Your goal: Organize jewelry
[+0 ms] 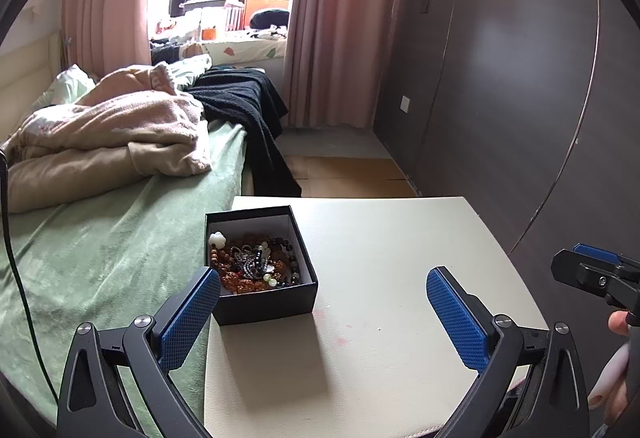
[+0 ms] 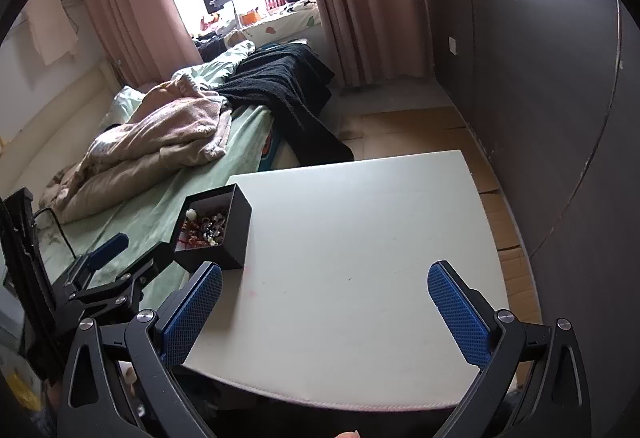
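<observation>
A black open-topped box (image 1: 262, 300) stands at the left edge of a white table (image 1: 380, 318). It holds a heap of jewelry (image 1: 256, 264): brown bead strands, dark beads, a silver chain, a white flower piece. My left gripper (image 1: 323, 278) is open with blue pads spread wide; the box sits just ahead of its left finger, untouched. In the right wrist view the same box (image 2: 224, 238) lies far left, and my right gripper (image 2: 325, 274) hovers open over bare tabletop (image 2: 360, 258) with nothing between its fingers. The left gripper (image 2: 132, 248) shows beside the box.
A bed with a green sheet (image 1: 100, 258), a beige blanket (image 1: 104, 142) and a black throw (image 1: 248, 106) borders the table's left side. Dark wall panels (image 1: 500, 98) stand to the right. Wooden floor (image 1: 344, 174) lies beyond the table. The right gripper (image 1: 596, 270) shows at the right.
</observation>
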`<state>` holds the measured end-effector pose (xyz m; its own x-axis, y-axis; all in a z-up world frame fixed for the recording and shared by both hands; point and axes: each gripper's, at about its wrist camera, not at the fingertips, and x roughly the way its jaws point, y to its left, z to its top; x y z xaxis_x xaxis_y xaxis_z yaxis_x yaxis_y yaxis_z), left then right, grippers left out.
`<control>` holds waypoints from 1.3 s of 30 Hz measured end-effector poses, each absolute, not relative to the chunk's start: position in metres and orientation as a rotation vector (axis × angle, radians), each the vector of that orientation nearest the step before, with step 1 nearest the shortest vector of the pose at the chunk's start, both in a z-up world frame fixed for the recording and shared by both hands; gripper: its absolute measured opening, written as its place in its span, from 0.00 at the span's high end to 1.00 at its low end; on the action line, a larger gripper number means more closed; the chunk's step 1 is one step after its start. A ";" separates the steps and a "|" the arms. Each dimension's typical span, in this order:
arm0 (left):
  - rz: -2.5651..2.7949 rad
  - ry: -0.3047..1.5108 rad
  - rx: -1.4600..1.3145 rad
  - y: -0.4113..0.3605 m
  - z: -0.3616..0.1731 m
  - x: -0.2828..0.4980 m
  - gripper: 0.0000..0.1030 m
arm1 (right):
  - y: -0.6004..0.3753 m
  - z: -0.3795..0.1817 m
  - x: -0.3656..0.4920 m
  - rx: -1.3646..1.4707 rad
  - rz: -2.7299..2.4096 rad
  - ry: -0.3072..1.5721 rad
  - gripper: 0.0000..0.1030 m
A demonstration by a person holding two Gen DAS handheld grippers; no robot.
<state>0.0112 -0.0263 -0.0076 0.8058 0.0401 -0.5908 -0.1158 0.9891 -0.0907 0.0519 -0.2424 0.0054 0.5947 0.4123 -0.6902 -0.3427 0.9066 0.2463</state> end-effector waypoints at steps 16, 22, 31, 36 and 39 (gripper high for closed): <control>0.079 0.619 -0.119 -0.030 -0.005 0.011 0.00 | -0.246 0.006 0.053 0.085 0.435 0.824 0.00; 0.075 0.621 -0.117 -0.031 -0.005 0.011 0.00 | -0.249 0.006 0.054 0.090 0.432 0.821 0.00; 0.072 0.625 -0.112 -0.033 -0.006 0.011 0.00 | -0.251 0.006 0.053 0.089 0.429 0.817 0.00; 0.069 0.629 -0.114 -0.034 -0.006 0.011 0.00 | -0.255 0.006 0.055 0.096 0.424 0.820 0.00; 0.066 0.631 -0.111 -0.035 -0.007 0.011 0.00 | -0.256 0.006 0.055 0.095 0.420 0.820 0.00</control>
